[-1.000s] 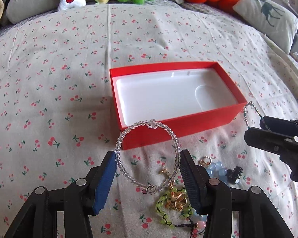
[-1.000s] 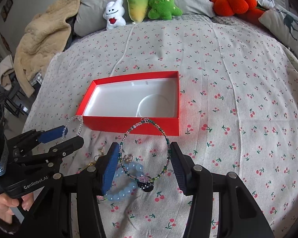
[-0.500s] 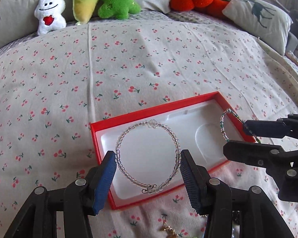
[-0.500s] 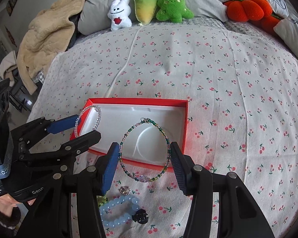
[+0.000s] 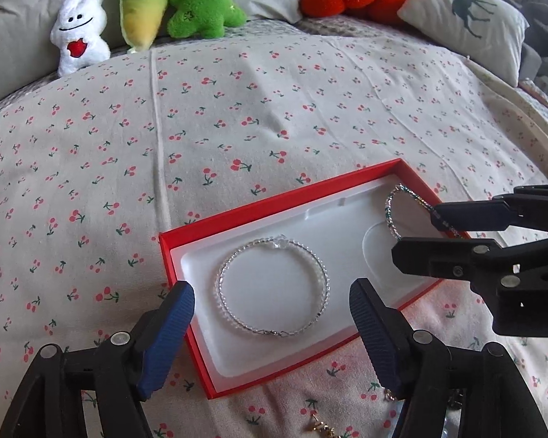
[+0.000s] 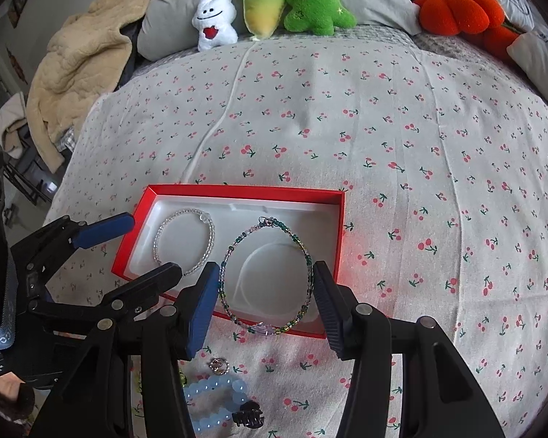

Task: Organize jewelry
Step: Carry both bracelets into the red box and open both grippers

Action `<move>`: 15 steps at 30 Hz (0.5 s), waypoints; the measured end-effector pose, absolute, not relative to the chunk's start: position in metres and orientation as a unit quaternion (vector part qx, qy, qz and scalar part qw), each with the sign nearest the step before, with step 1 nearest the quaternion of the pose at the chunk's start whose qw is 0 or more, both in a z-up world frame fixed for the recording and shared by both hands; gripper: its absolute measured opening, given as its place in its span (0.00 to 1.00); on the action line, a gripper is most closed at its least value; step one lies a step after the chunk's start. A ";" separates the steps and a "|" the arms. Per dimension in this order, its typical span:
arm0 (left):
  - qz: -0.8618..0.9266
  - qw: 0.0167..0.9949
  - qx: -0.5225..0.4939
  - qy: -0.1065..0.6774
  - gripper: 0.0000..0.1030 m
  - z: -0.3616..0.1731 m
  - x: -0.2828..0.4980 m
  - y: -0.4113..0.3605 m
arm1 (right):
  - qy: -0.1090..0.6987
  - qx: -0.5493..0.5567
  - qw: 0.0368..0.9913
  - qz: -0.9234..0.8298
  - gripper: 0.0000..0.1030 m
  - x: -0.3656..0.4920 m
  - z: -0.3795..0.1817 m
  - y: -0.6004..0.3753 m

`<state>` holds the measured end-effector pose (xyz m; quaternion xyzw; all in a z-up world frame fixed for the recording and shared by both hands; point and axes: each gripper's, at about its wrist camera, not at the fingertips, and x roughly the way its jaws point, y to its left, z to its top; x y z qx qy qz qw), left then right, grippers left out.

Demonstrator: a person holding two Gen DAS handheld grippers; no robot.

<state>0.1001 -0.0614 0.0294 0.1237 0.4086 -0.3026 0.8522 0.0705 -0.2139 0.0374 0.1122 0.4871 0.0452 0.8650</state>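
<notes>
Looking down both wrist views, I am seeing the red box (image 5: 186,255) lying open on the bed (image 5: 274,109), in the lower centre of each frame, its white insert (image 5: 274,292) facing up.

The left hand-held gripper (image 5: 272,332) is opening its jaws. The clear bead bracelet (image 5: 272,286) is lying flat on the insert between the two blue pads (image 5: 170,335), and neither pad is touching it, so this bracelet is released and is resting in the left part of the box as the right wrist view frames it.

The right hand-held gripper (image 6: 263,301) is grasping the green bead bracelet (image 6: 266,277). Its loop is spanning the gap from pad to pad and is standing up over the round recess at the right end of the insert. In the left wrist view this gripper is entering from the right edge, with the bracelet's loop showing above its fingers.

Near the bottom edge of the right wrist view, on the cherry-print bedspread just in front of the box, a pale blue bead bracelet (image 6: 215,398), a small ring (image 6: 219,365) and a dark hair claw (image 6: 248,418) are lying together.
</notes>
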 end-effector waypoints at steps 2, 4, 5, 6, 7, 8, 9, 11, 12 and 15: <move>-0.299 0.853 0.131 0.407 0.74 0.031 0.096 -0.060 | 0.488 0.112 0.864 0.046 0.53 0.072 0.037 -0.213; -0.298 0.854 0.136 0.404 0.74 0.032 0.092 -0.057 | 0.488 0.108 0.865 0.047 0.53 0.075 0.038 -0.210; -0.298 0.854 0.138 0.404 0.74 0.033 0.090 -0.055 | 0.488 0.106 0.865 0.050 0.54 0.075 0.038 -0.209; -0.296 0.854 0.140 0.403 0.75 0.033 0.088 -0.053 | 0.487 0.104 0.866 0.053 0.56 0.076 0.039 -0.208; -0.294 0.855 0.142 0.404 0.76 0.034 0.087 -0.052 | 0.486 0.102 0.867 0.052 0.57 0.077 0.039 -0.207; -0.293 0.854 0.143 0.405 0.77 0.033 0.086 -0.051 | 0.486 0.100 0.867 0.051 0.58 0.079 0.039 -0.206; -0.291 0.854 0.143 0.406 0.77 0.033 0.085 -0.049 | 0.488 0.098 0.866 0.052 0.59 0.080 0.039 -0.205; -0.286 0.853 0.143 0.412 0.79 0.033 0.082 -0.046 | 0.493 0.098 0.863 0.050 0.61 0.080 0.040 -0.203; -0.283 0.853 0.143 0.415 0.79 0.033 0.082 -0.045 | 0.495 0.098 0.862 0.049 0.61 0.080 0.042 -0.203; -0.274 0.850 0.146 0.425 0.81 0.035 0.078 -0.043 | 0.500 0.099 0.859 0.047 0.62 0.074 0.048 -0.203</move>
